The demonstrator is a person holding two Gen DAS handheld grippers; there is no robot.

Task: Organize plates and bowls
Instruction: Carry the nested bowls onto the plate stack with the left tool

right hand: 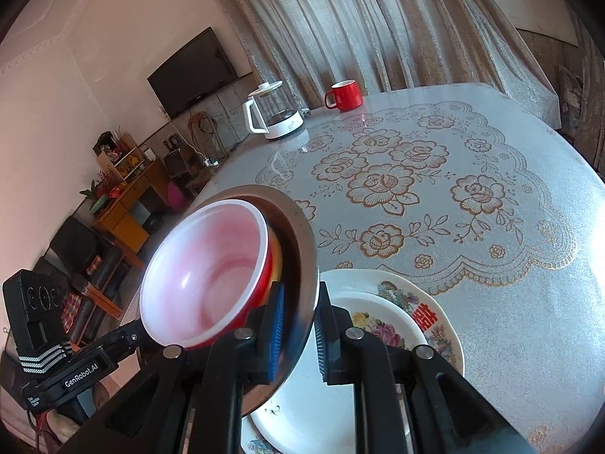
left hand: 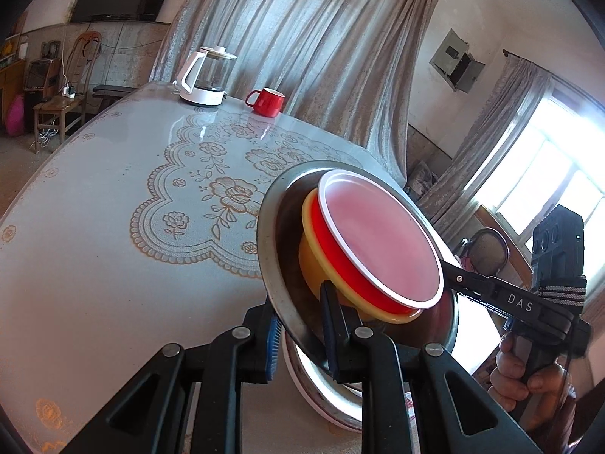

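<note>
1. Left hand-held gripper (left hand: 302,325): jaws narrow, pads clamped on the rim of the steel bowl (left hand: 270,265), one pad outside the wall and one inside.
2. Right hand-held gripper (right hand: 298,333): jaws narrow, clamped on the opposite rim of the steel bowl (right hand: 302,249). Both grippers carry the one bowl between them.
3. Load: the steel bowl is tilted steeply and held off the table (right hand: 529,265). Nested inside it is a yellow bowl (left hand: 314,261), and inside that a red bowl (left hand: 378,238) with a white lining.
4. Directly below the steel bowl: a stack of flowered plates (right hand: 435,325) on the near edge of the table. The smaller plate lies on the larger one.
5. Beyond the steel bowl: the lace-patterned table cover, bare across the middle.
6. Far from the steel bowl, at the far table edge: a white kettle (left hand: 206,75) and a red mug (left hand: 266,101), just beside each other. Neither appears part of the task.
7. Step in hand, as judged: transport of the nested bowl stack, most likely toward or away from the plate stack; which one cannot be told.
8. Next move calls for: levelling the steel bowl before setting it down, both hands moving together so that neither rim grip slips. Risk: at this tilt the inner bowls could slide out.
</note>
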